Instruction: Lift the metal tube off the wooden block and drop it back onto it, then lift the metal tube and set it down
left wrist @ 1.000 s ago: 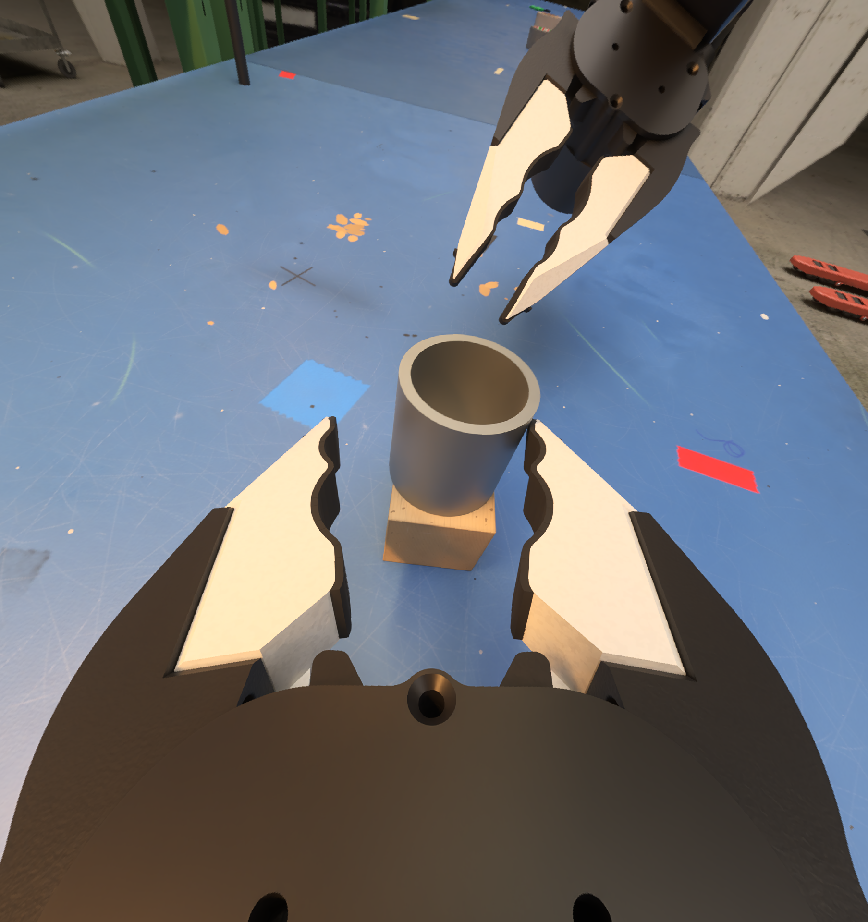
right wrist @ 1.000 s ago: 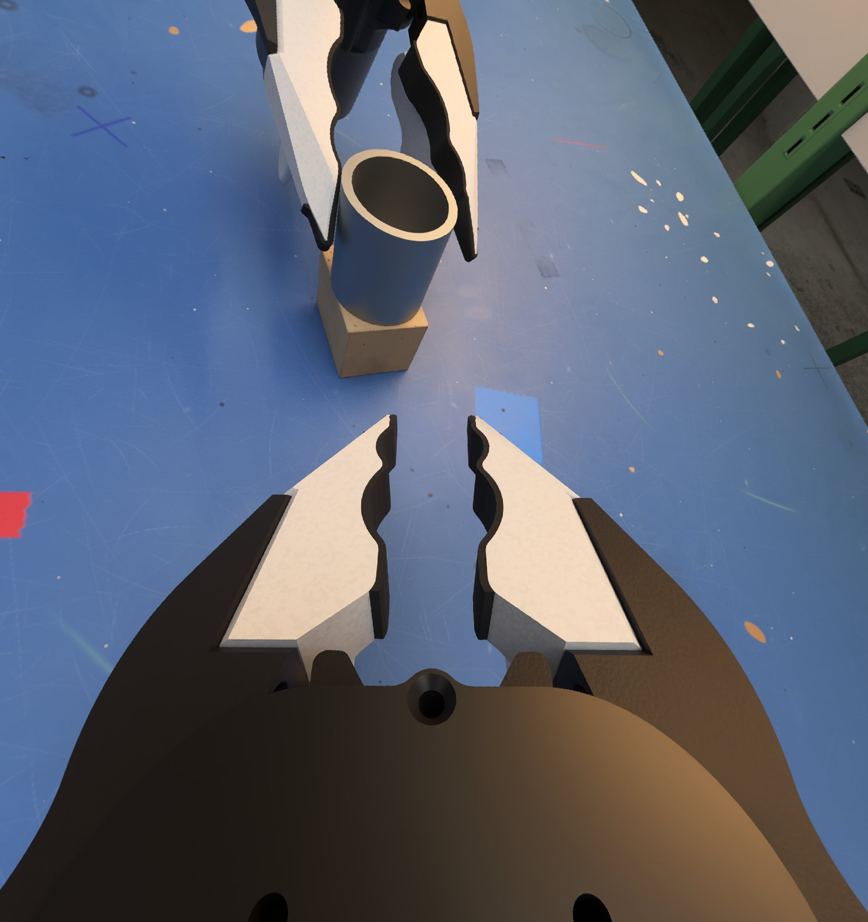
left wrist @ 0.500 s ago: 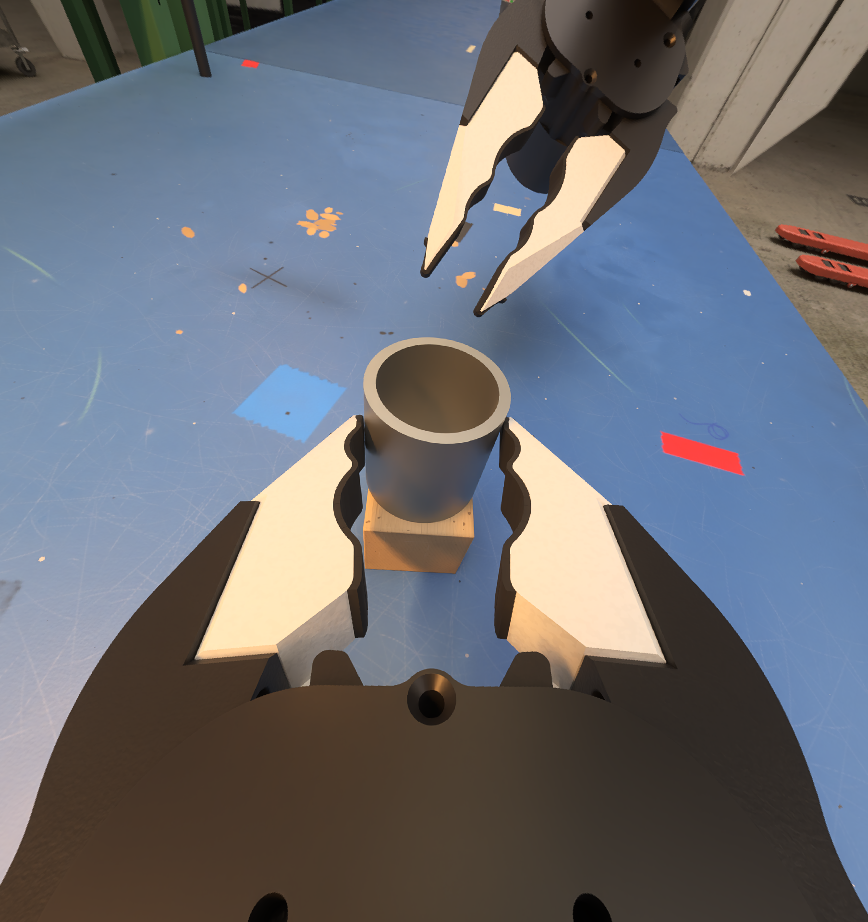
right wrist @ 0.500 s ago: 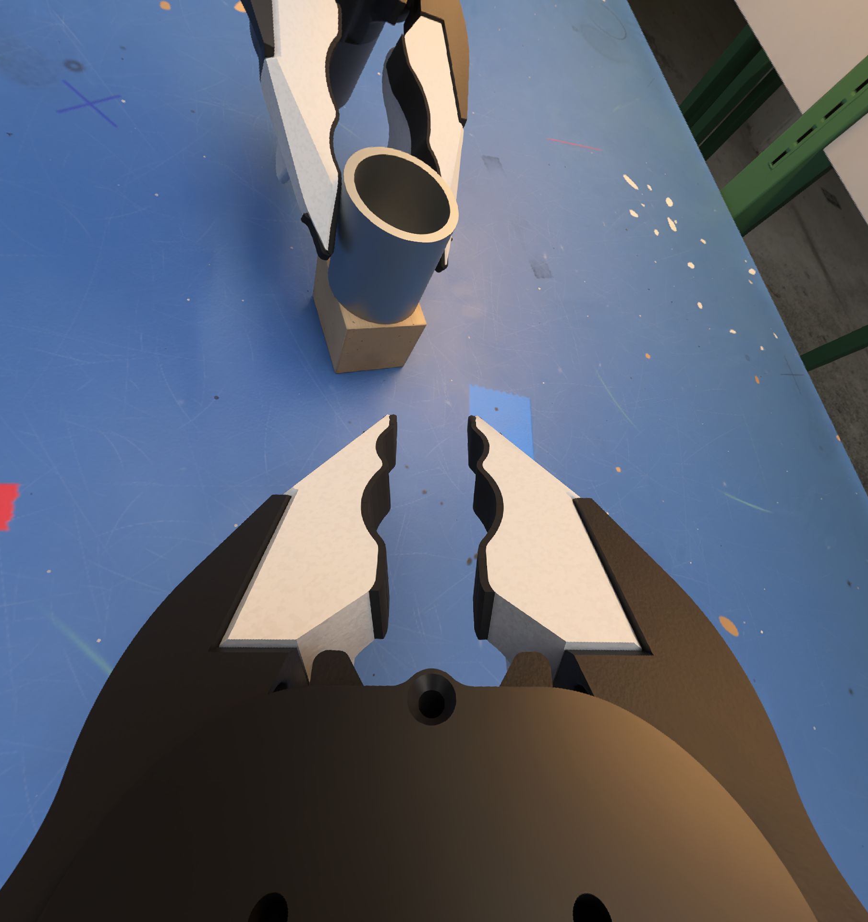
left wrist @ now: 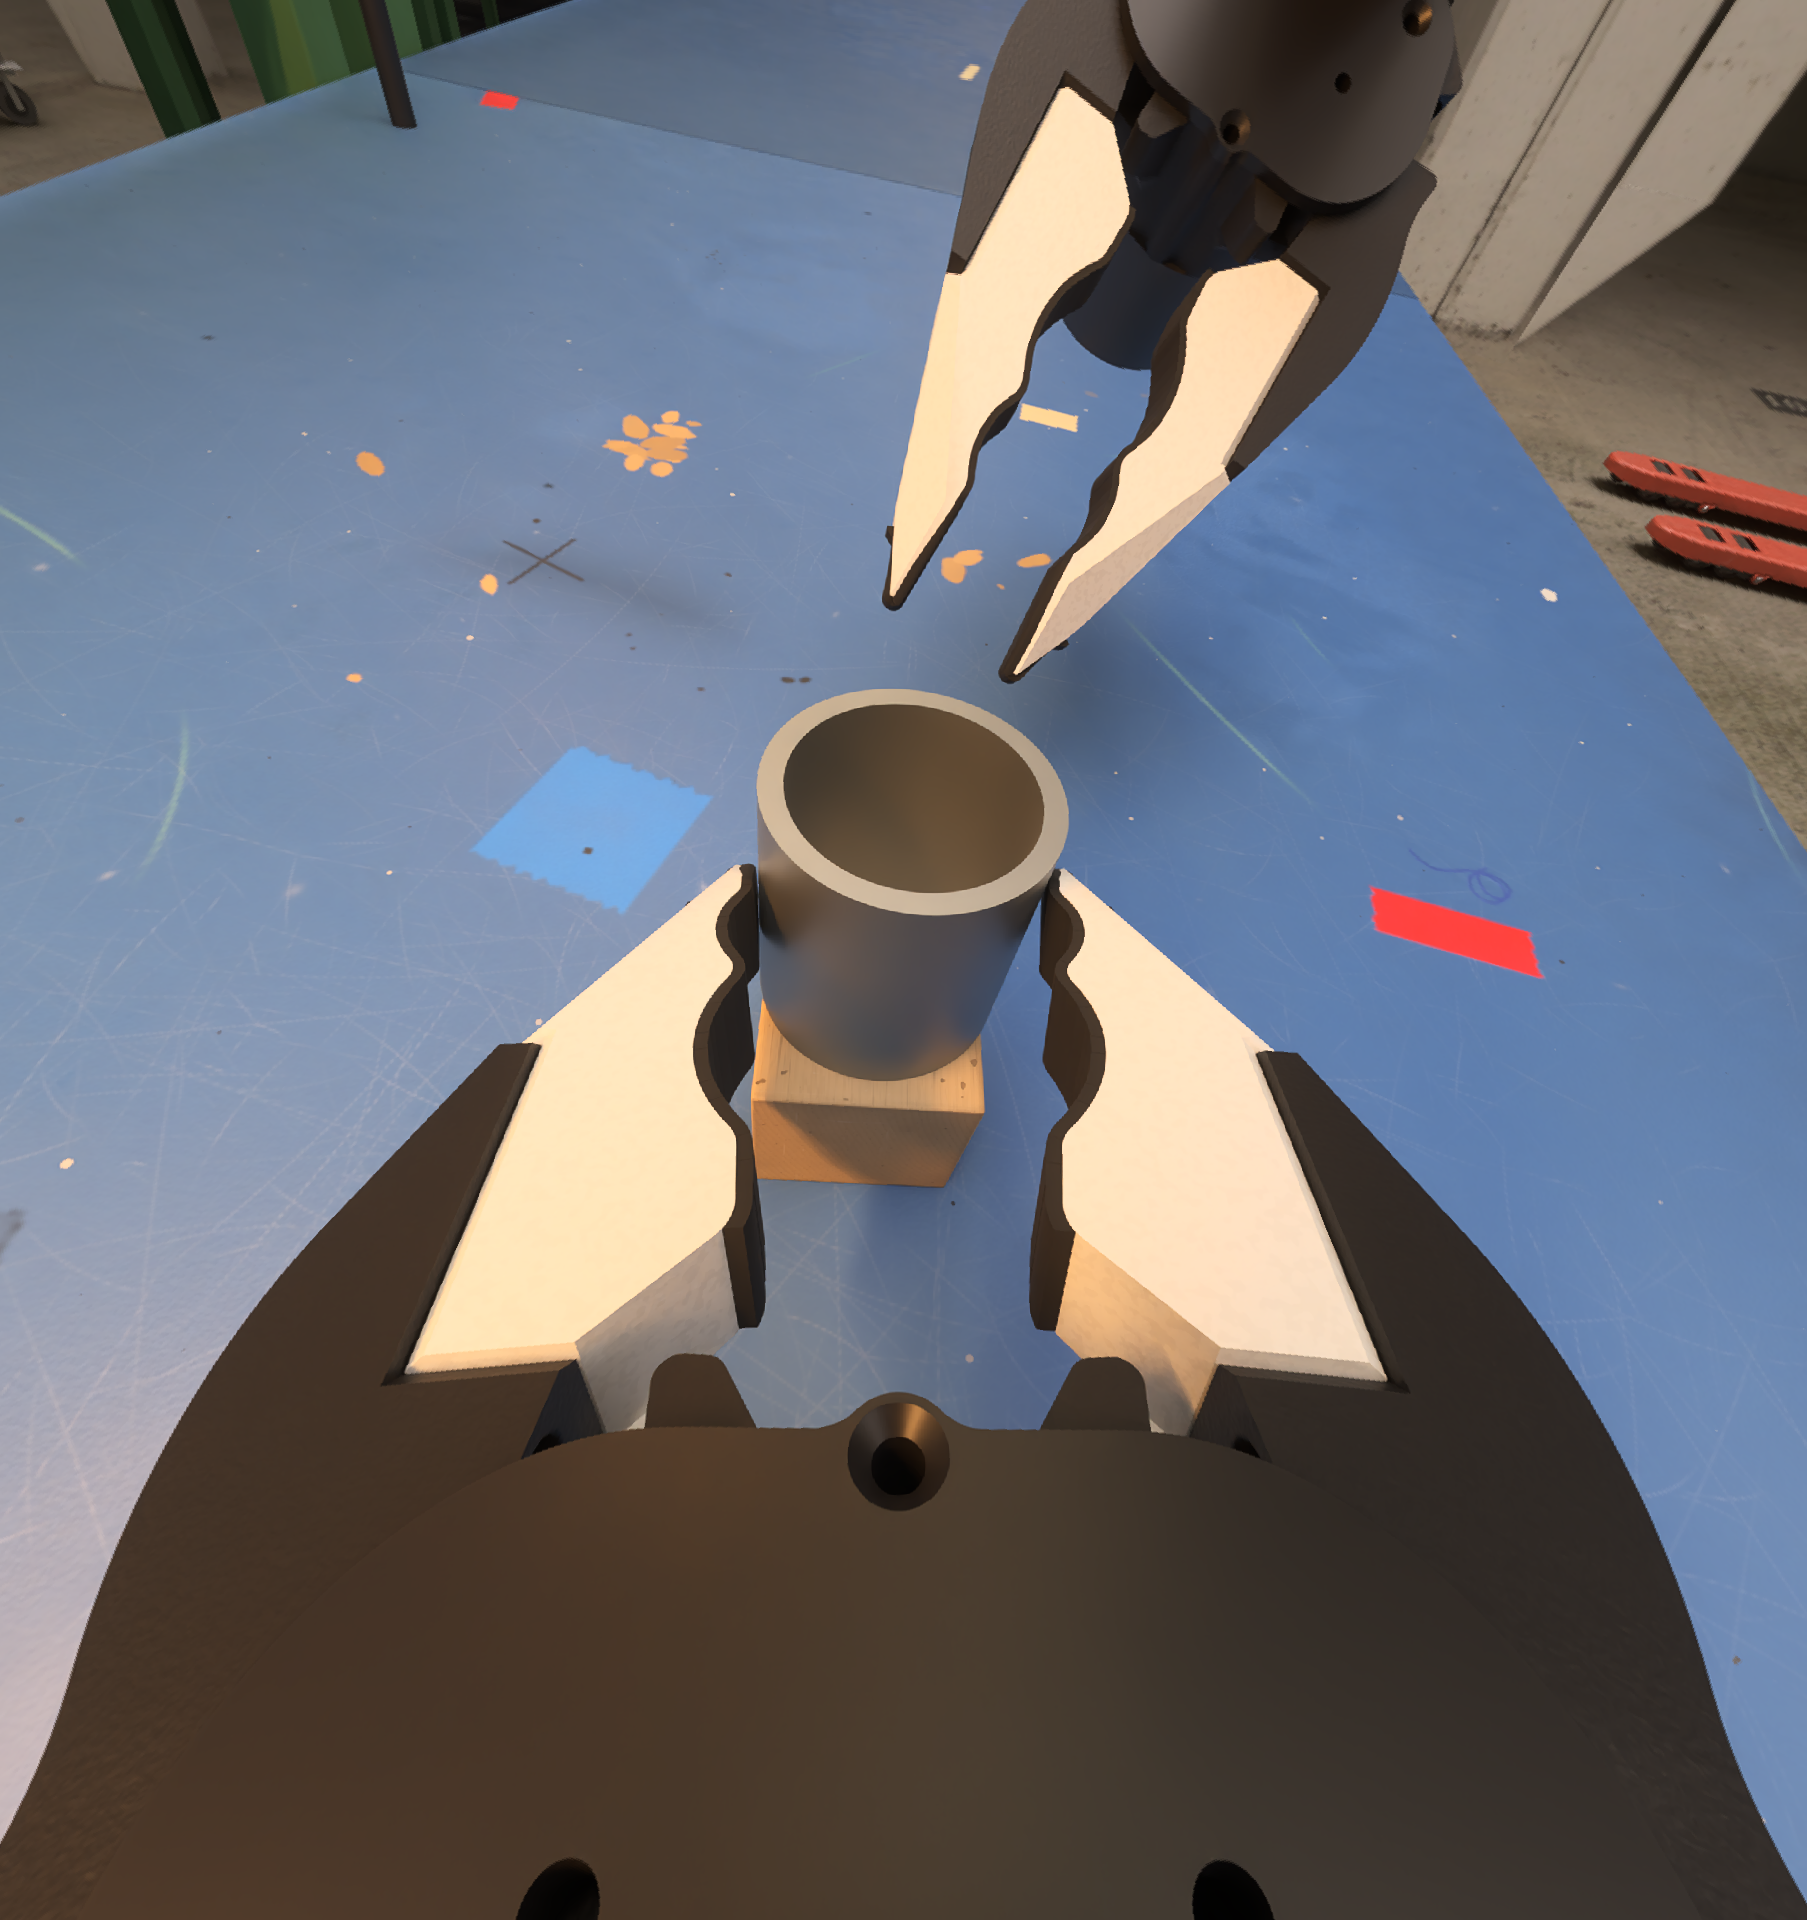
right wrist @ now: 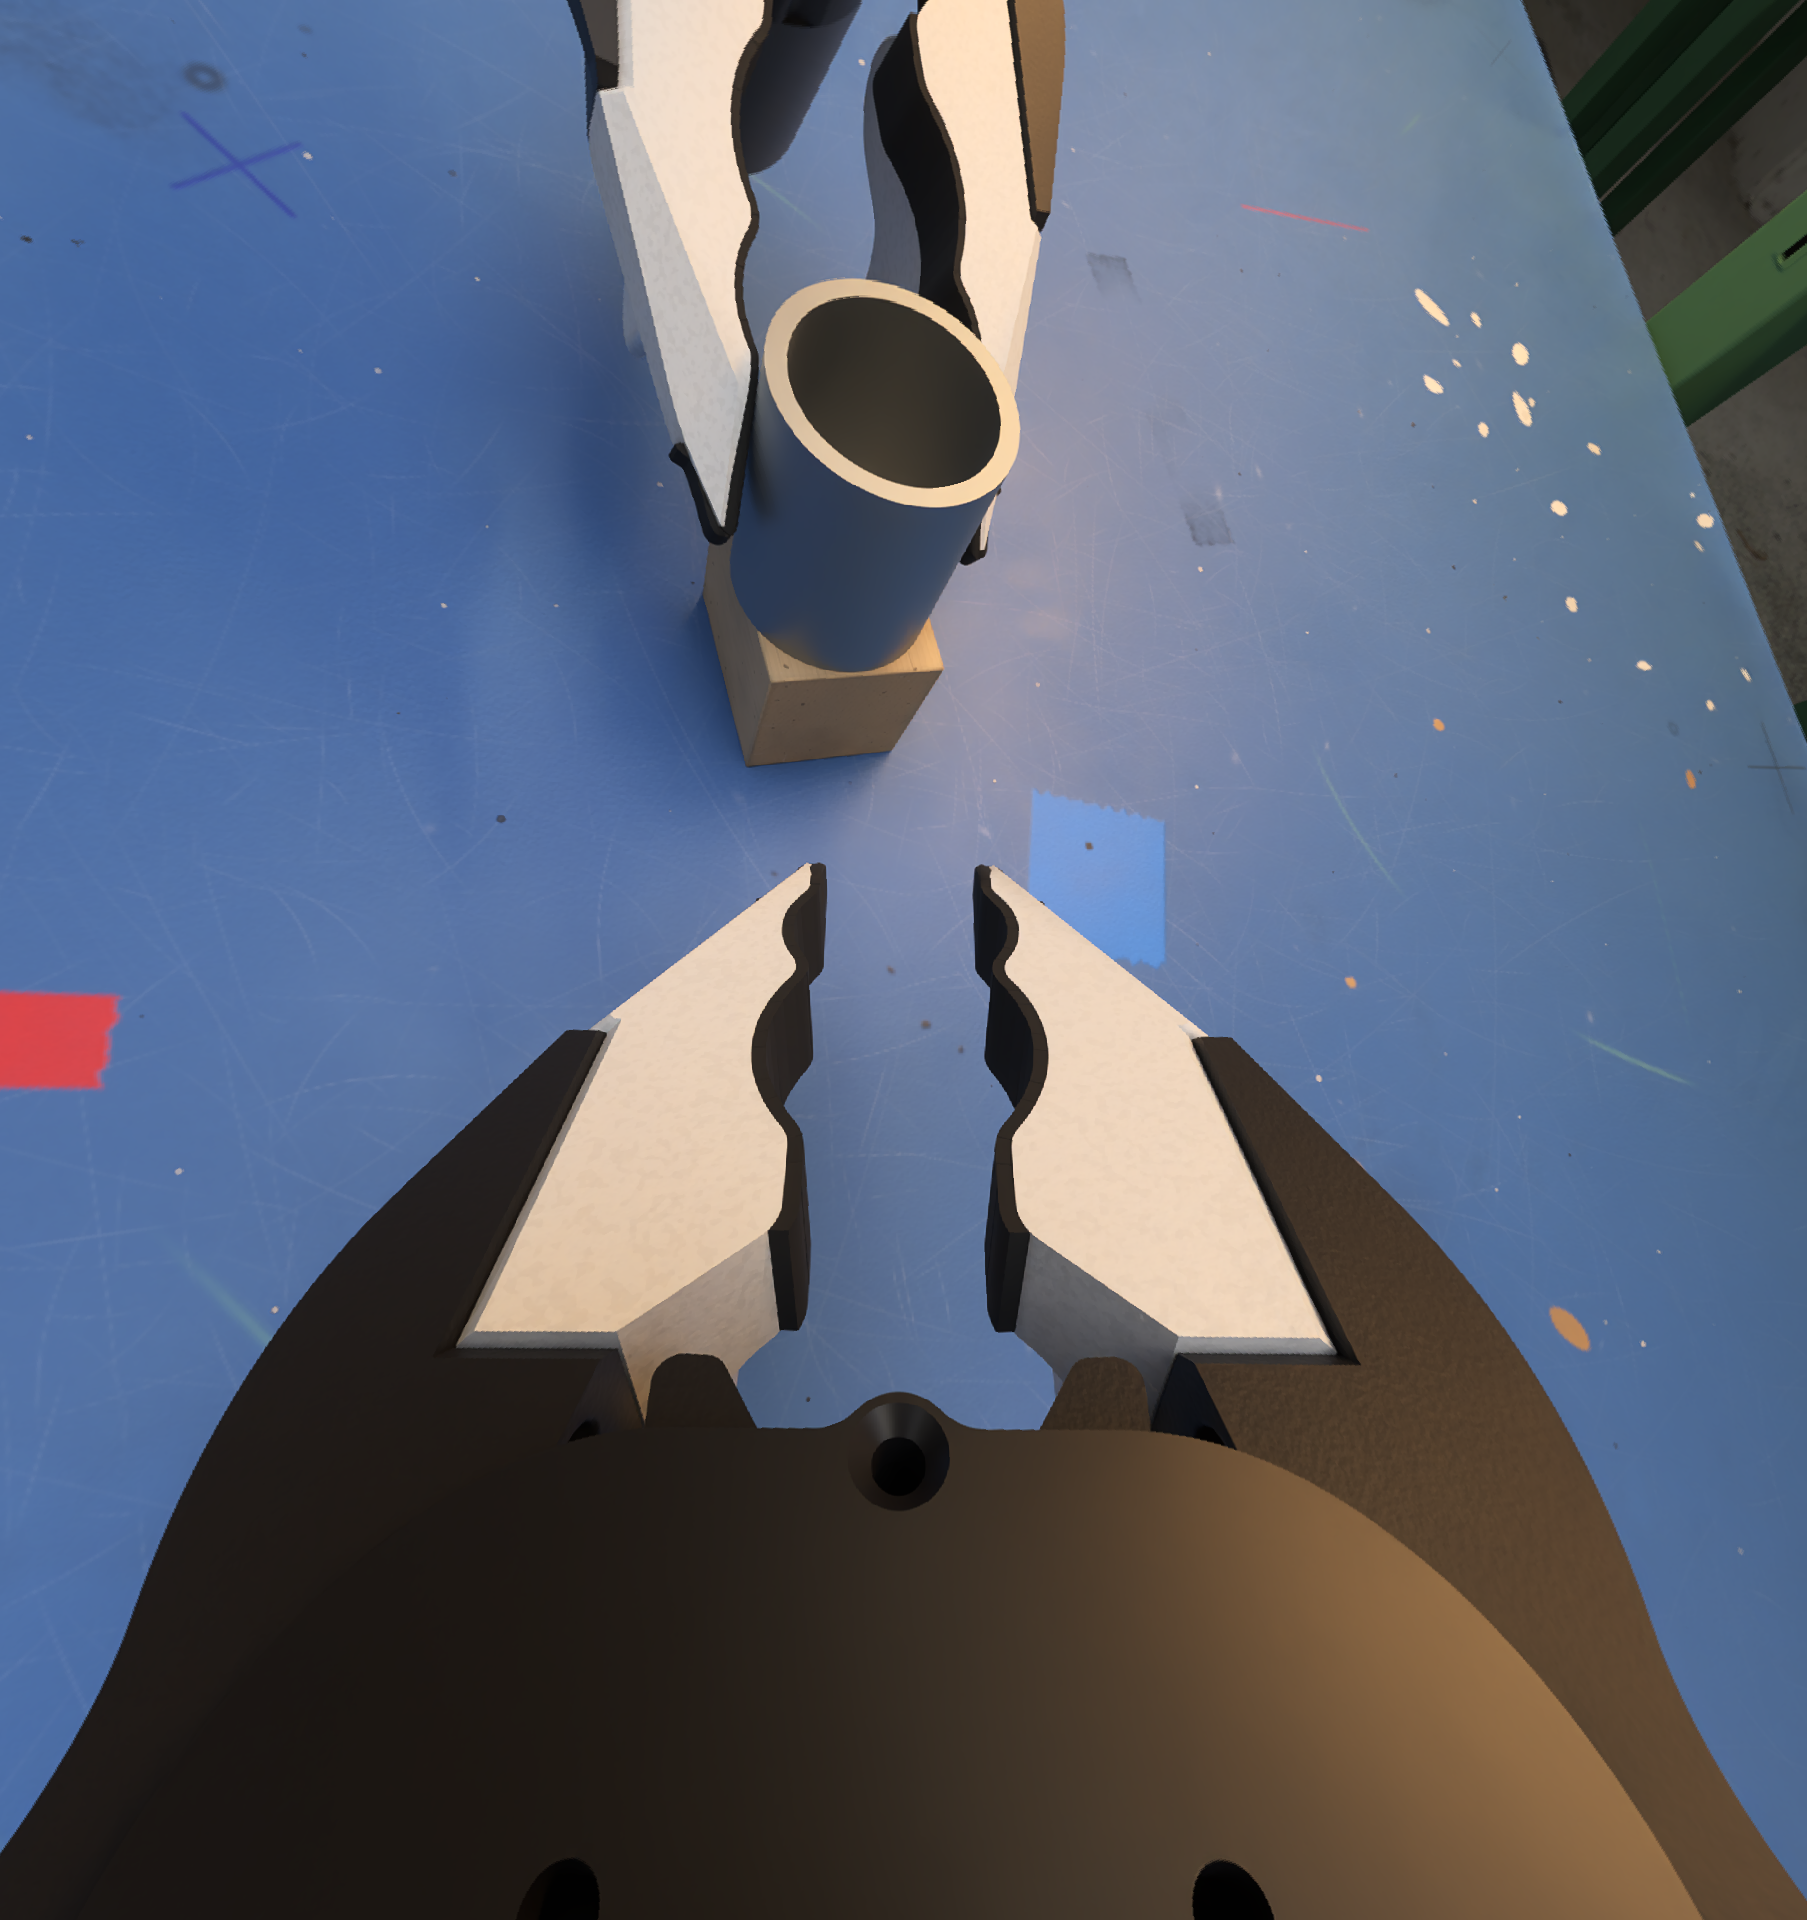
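A short grey metal tube (left wrist: 878, 966) stands upright on a small wooden block (left wrist: 857, 1132) on the blue table. My left gripper (left wrist: 899, 878) has both fingertips against the tube's sides, just below its rim, shut on it. The tube's base still rests on the block. In the right wrist view the tube (right wrist: 847, 582) and block (right wrist: 826, 707) sit ahead, with the left gripper (right wrist: 845, 540) straddling the tube. My right gripper (right wrist: 899, 868) is empty, its jaws a narrow gap apart, above the table short of the block. It also shows beyond the tube in the left wrist view (left wrist: 953, 639).
A light blue tape square (left wrist: 592, 826) lies left of the block and a red tape strip (left wrist: 1455, 932) to its right. The table's edge runs along the right, with red pallet forks (left wrist: 1751, 520) on the floor beyond. Green framing (right wrist: 1761, 260) stands past the other edge.
My left gripper has moved forward around the tube and its jaws have closed from wide open onto the tube's sides. The right gripper has barely shifted.
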